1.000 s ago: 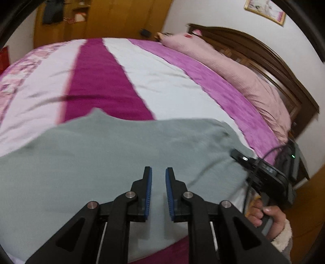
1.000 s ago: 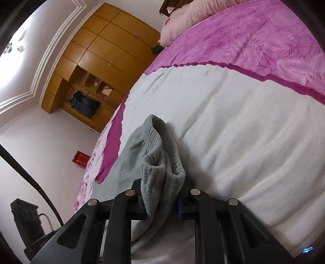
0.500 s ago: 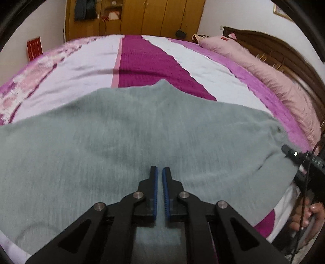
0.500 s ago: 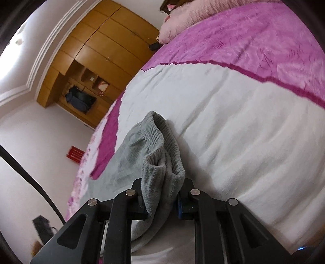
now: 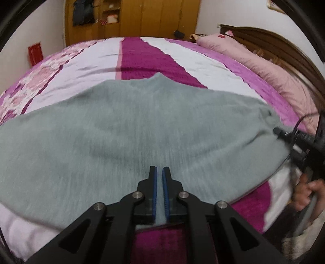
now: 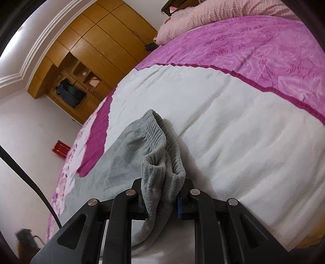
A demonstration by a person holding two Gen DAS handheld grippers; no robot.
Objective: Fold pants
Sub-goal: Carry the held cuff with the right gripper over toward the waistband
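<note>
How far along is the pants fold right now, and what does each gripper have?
Done: the grey pants lie spread across the bed, and no completed fold shows. In hand: the right gripper is shut on the ribbed waistband; the left gripper has its fingers nearly together at the near edge of the cloth, but whether it pinches fabric is unclear. Left: carrying an end over and flattening the pants, by the look of it.

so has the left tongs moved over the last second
Yes. The left tongs have swung left and further over the gray pants: the wardrobe now sits centred, not upper left.
</note>
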